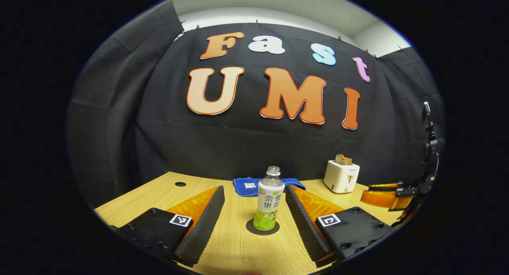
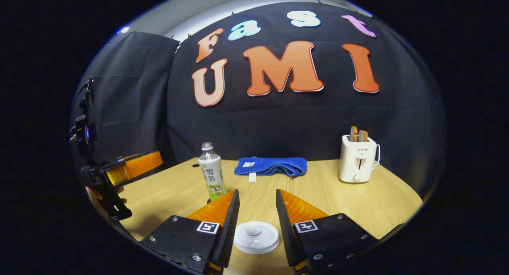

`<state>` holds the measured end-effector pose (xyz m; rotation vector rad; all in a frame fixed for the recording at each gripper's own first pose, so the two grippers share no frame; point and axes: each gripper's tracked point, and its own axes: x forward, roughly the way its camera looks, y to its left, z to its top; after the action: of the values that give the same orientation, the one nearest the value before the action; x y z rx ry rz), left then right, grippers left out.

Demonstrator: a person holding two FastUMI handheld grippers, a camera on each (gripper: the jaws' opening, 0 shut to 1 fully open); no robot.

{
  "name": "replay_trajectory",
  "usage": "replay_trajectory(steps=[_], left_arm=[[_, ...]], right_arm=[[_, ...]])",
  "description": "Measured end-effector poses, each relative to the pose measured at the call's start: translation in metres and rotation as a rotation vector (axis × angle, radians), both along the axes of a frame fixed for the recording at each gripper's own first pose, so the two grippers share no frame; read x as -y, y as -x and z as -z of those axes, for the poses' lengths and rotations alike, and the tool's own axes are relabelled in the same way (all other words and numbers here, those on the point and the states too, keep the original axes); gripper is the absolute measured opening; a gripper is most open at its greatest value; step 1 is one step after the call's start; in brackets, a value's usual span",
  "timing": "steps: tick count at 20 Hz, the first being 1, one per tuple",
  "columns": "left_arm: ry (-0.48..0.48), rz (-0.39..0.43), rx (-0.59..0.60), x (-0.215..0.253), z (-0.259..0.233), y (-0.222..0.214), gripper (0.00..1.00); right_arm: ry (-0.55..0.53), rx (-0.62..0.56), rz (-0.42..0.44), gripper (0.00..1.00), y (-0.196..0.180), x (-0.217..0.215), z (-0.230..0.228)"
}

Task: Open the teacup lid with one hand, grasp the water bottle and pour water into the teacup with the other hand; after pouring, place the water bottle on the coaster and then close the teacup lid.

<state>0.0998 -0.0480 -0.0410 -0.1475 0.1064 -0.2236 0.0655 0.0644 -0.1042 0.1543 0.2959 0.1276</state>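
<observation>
White teacup lid (image 2: 256,237) sits between the spread right gripper (image 2: 256,219); the bottle (image 1: 269,203) stands between the released left gripper (image 1: 254,211).

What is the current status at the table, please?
Left gripper open, flanking uncapped water bottle on coaster. Right gripper open over teacup lid. Blue towel, toaster behind, clear.

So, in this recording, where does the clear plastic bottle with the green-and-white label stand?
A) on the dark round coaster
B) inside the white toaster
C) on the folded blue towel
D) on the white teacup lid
A: in the left gripper view the clear plastic bottle stands upright on the dark round coaster, between that gripper's open fingers.
</observation>
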Motion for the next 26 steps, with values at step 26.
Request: replay_trajectory(steps=[26], left_arm=[[-0.08,-0.053,0.068,-0.005,-0.047,0.027,0.99]], right_arm=[[0.111,0.235,0.194,0.81,0.022,0.061,-0.091]])
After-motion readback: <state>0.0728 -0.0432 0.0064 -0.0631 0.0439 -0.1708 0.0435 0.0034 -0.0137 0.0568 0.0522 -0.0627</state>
